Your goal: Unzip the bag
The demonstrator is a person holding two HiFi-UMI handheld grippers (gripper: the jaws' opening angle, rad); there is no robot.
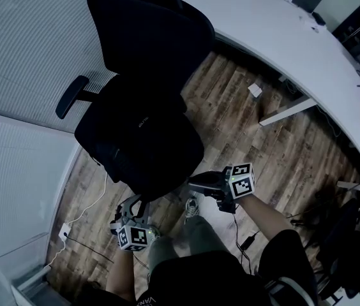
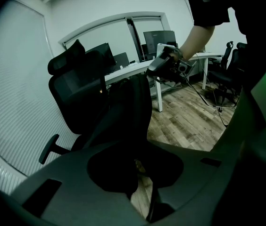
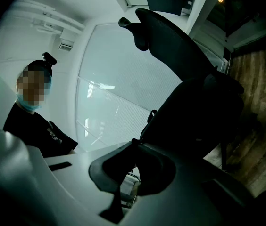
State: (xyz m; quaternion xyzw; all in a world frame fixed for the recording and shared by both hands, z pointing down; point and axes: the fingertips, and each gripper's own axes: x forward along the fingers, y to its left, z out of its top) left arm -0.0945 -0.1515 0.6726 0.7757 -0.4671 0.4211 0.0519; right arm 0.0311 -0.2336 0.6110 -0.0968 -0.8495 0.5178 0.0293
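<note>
A black bag (image 1: 143,139) stands on the seat of a black office chair (image 1: 148,30). My left gripper (image 1: 132,204) is at the bag's lower near edge, shut on a fold of its dark fabric (image 2: 119,173); a small brass glint shows between the jaws. My right gripper (image 1: 193,182) is shut at the bag's near right edge, pinching what looks like the thin zipper pull, mostly lost in the dark. In the left gripper view the right gripper (image 2: 153,69) touches the top of the bag (image 2: 133,102). In the right gripper view the bag (image 3: 203,107) fills the space past the right gripper's (image 3: 132,147) tips.
A curved white desk (image 1: 282,37) with monitors runs along the back and right. A frosted glass wall (image 1: 20,56) is at the left. A white power strip (image 1: 65,229) and cables lie on the wood floor. More black chairs (image 1: 352,247) stand at the right. My shoe (image 1: 191,206) is under the chair.
</note>
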